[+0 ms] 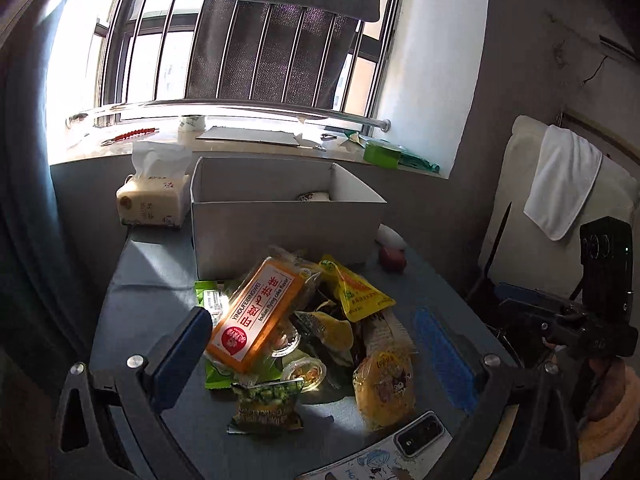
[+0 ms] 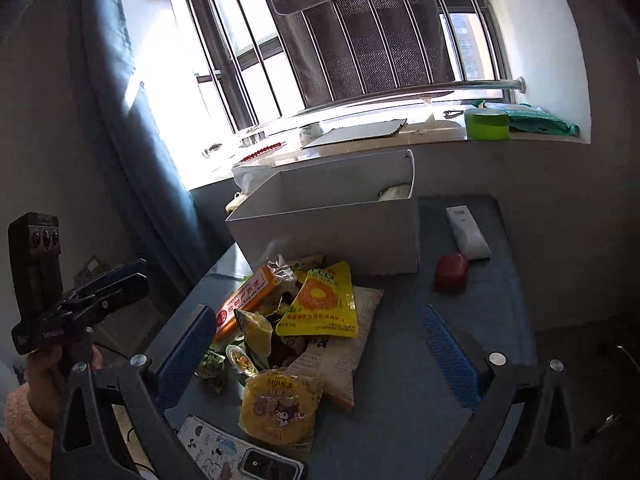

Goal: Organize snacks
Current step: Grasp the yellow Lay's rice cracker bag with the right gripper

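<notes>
snacks (image 1: 304, 328): mixed pkts heaped on table, front of box | white box (image 1: 280, 224): open, upright, 1 pkt inside

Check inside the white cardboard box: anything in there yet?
One white wrapped packet shows above the near wall of the white cardboard box, at its back right corner. That wall hides the box floor, so anything lower down cannot be seen.

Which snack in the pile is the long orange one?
The orange flying-cake pack is the one. It is long and flat with a red circle and white label, leaning on top of the pile, while the yellow pouch beside it is shorter and crinkly.
</notes>
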### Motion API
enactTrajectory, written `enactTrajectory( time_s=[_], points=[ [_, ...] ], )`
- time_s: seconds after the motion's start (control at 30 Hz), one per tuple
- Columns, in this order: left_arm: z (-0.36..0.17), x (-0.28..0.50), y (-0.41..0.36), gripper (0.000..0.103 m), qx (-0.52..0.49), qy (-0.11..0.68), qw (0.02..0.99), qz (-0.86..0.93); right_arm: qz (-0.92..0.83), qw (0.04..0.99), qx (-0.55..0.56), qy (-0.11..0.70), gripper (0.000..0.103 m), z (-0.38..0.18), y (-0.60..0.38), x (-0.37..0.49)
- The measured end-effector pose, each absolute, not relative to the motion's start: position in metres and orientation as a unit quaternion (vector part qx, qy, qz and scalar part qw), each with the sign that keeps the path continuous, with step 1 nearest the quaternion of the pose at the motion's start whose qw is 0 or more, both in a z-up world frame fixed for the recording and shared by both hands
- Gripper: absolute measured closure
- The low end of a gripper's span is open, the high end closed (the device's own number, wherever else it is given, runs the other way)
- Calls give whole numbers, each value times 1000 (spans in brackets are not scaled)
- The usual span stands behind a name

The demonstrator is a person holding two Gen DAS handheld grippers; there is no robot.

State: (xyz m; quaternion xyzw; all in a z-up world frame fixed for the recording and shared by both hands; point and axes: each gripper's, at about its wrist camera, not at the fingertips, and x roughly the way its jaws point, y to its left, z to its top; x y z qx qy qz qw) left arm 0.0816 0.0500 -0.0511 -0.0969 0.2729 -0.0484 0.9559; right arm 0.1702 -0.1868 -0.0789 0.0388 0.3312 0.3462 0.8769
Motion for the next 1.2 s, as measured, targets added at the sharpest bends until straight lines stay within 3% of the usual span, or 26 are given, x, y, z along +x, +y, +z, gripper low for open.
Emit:
enactTrajectory(
  time_s=[0.27, 1.13, 1.17, 1.2],
  points=[
    [-85, 37, 36, 0, -105, 275, 955, -24, 353, 859, 46, 369, 0, -123, -191, 128],
    [-99, 15, 62, 0, -151, 288, 946, 3, 284, 834, -13, 473, 0, -186, -103, 166],
    [-101, 17, 62, 0, -152, 293, 944, 2, 286, 832, -7, 475, 0, -187, -104, 168],
    [-103, 19, 61, 0, -151, 298, 943, 3, 286, 832, -7, 475, 12, -187, -105, 168]
  ],
)
